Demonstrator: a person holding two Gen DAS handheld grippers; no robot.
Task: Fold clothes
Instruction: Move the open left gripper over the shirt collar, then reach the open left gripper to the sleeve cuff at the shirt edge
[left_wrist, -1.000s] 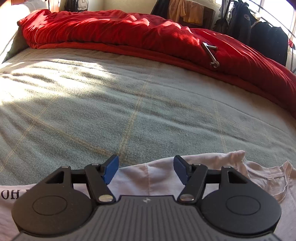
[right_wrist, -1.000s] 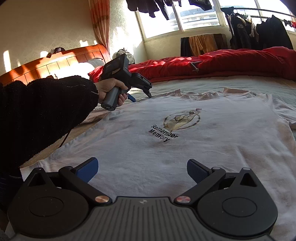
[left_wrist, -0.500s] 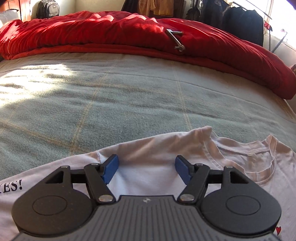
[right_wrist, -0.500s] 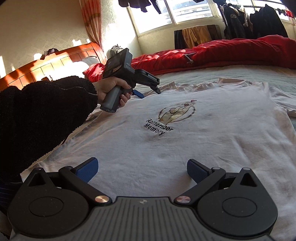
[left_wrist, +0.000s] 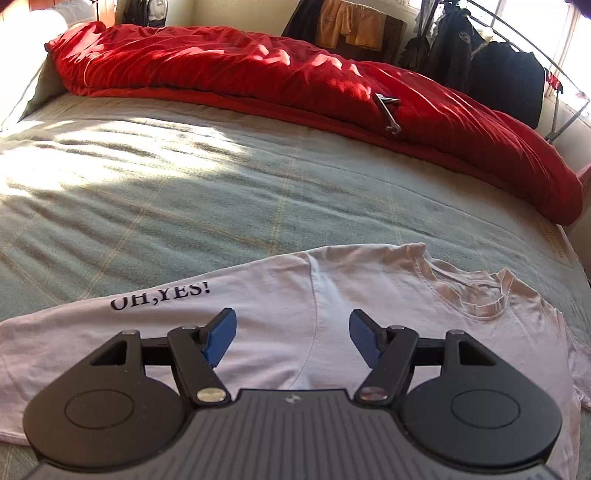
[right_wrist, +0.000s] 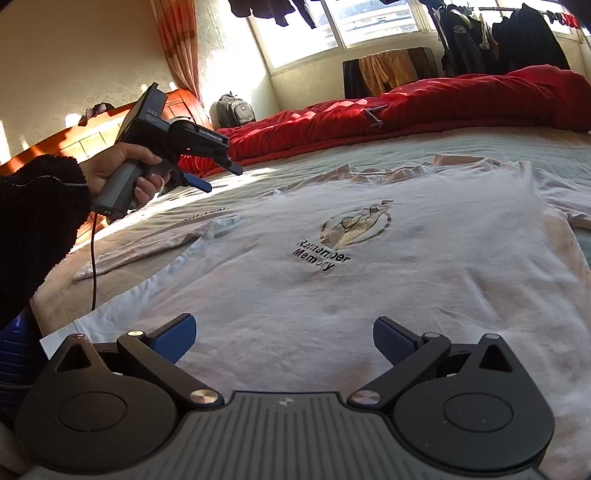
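The left gripper (left_wrist: 292, 334) is hanging with its jaws wide and empty above the left sleeve of the white T-shirt (right_wrist: 369, 280), near the "OH, YES!" print (left_wrist: 159, 298), while the right gripper (right_wrist: 283, 338) is waiting with jaws also wide and empty over the shirt's hem. The shirt is lying flat and face up on the green blanket (left_wrist: 221, 192), in front of the red duvet (left_wrist: 295, 81), so I am judging that no fold is begun and the next move is asking the left gripper to come down and pinch the sleeve. The hem under the right gripper is being hidden by its body, and the right sleeve is cut off at the edge of the view.
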